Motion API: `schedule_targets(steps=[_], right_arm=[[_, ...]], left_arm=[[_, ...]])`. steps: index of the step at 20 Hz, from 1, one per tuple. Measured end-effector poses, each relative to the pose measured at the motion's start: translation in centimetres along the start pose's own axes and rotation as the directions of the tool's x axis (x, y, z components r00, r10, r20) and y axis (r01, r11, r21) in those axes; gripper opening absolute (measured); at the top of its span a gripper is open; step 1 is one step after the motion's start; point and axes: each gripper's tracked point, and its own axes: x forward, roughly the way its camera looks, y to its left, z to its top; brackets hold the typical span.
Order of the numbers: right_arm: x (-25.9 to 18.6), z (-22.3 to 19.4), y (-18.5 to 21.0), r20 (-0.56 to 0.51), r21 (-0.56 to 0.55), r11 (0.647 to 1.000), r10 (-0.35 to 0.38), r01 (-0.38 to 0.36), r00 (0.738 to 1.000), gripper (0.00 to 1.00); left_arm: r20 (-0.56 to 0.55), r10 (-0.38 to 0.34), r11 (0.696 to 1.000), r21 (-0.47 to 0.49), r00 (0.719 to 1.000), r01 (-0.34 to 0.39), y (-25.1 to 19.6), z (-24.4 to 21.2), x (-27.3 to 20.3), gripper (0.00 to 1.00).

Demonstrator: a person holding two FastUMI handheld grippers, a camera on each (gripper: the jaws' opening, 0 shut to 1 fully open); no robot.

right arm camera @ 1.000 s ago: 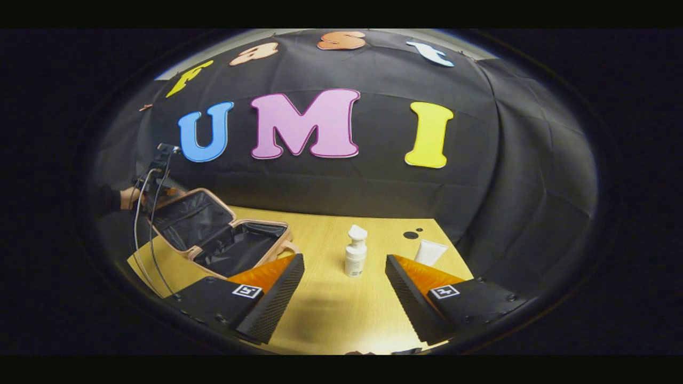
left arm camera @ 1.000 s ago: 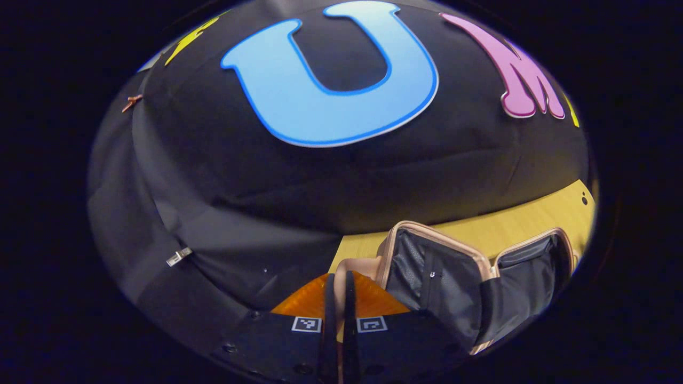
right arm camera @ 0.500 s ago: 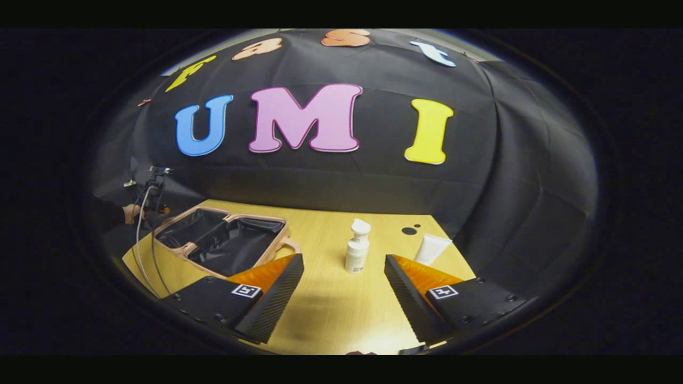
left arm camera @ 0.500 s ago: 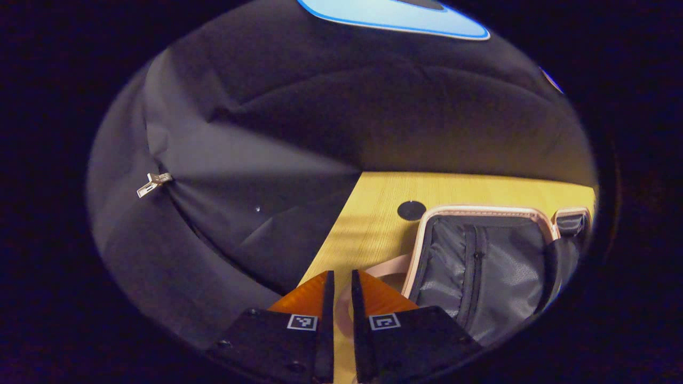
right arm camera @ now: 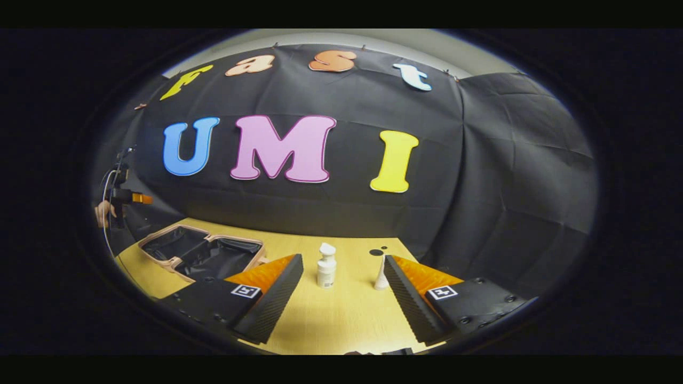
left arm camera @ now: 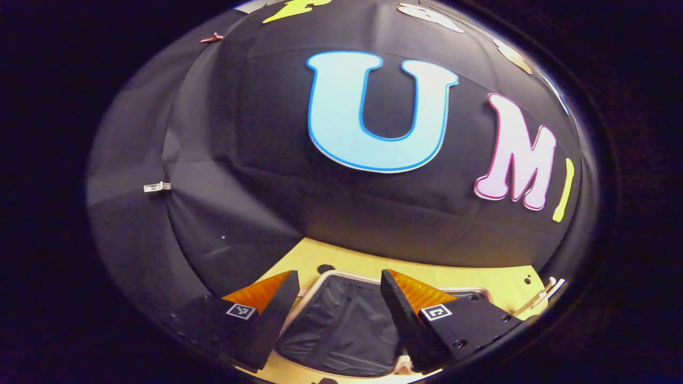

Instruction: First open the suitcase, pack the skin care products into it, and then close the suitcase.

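Observation:
The pink suitcase [right arm camera: 203, 253] lies open flat at the table's left, both halves showing dark lining. My left gripper [left arm camera: 339, 274] stands open above the suitcase lining [left arm camera: 341, 325], touching nothing. It also shows far off in the right gripper view, left gripper [right arm camera: 140, 199], held by a hand [right arm camera: 101, 213] above the suitcase. My right gripper [right arm camera: 342, 257] is open over the table, empty. Just beyond its fingertips stands a white pump bottle [right arm camera: 326, 265]. A white tube [right arm camera: 380, 277] stands to the right, partly behind the right finger.
The wooden table [right arm camera: 341, 314] ends at the black cloth wall behind. Small dark holes [right arm camera: 376, 252] mark the tabletop near the tube. Cables [right arm camera: 106, 234] hang from the far gripper. A dark hole [left arm camera: 324, 268] sits behind the suitcase.
My left gripper let go of the suitcase handle, opened wide and rose. The lid dropped flat onto the table. The right gripper's view shifted so the bottle and tube sit farther left.

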Motion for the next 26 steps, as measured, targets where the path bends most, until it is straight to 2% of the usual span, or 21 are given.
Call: schedule_targets(steps=[2,3,5,6,7,9,13,19,21,23,26], right_arm=[[1.1,-0.6,-1.3,-0.002,0.015,1.000,0.000,0.000,1.000,0.97],[1.6,-1.2,-1.9,-0.015,0.021,1.000,0.004,-0.004,1.000,0.94],[2.5,-2.2,-2.7,-0.034,0.029,0.999,0.020,-0.019,0.999,0.98],[2.9,-2.6,-3.4,-0.040,0.021,1.000,0.021,-0.020,0.999,0.98],[3.4,-3.4,-4.0,-0.049,0.014,1.000,0.025,-0.025,0.998,0.97],[4.4,-5.0,-5.0,-0.082,0.002,1.000,0.028,-0.028,0.996,0.97],[5.8,-7.1,-7.2,-0.112,0.020,1.000,0.019,-0.017,0.994,0.97],[7.5,-10.5,-9.6,-0.139,0.007,1.000,0.017,-0.016,0.990,0.98],[7.9,-12.1,-9.8,-0.156,-0.005,1.000,0.019,-0.020,0.988,0.98],[8.3,-13.6,-9.5,-0.175,0.026,1.000,0.019,-0.014,0.984,0.97],[9.2,-14.7,-9.0,-0.193,0.059,0.998,0.020,-0.009,0.981,0.98]], left_arm=[[0.045,-0.094,0.996,0.012,0.995,0.094,-8.9,-1.3,-2.2,0.96],[0.051,-0.121,0.993,0.020,0.991,0.120,-11.8,-2.3,-2.6,0.96],[0.063,-0.187,0.982,0.042,0.980,0.185,-17.8,-4.6,-3.1,0.96],[0.066,-0.235,0.971,0.056,0.970,0.232,-21.0,-5.8,-3.3,1.00],[0.059,-0.278,0.960,0.057,0.959,0.275,-23.9,-7.6,-3.3,0.96],[0.011,-0.365,0.930,0.048,0.931,0.364,-30.1,-11.9,-3.4,0.96],[-0.065,-0.493,0.862,0.103,0.868,0.497,-38.8,-18.5,-3.8,0.96],[-0.179,-0.591,0.764,0.188,0.786,0.617,-47.5,-25.7,-2.6,0.96],[-0.210,-0.612,0.737,0.198,0.762,0.647,-48.7,-27.1,-2.1,0.96],[-0.220,-0.614,0.726,0.219,0.758,0.652,-49.5,-27.4,-1.5,0.96],[-0.241,-0.602,0.726,0.230,0.761,0.648,-50.5,-28.3,-0.3,0.96]])
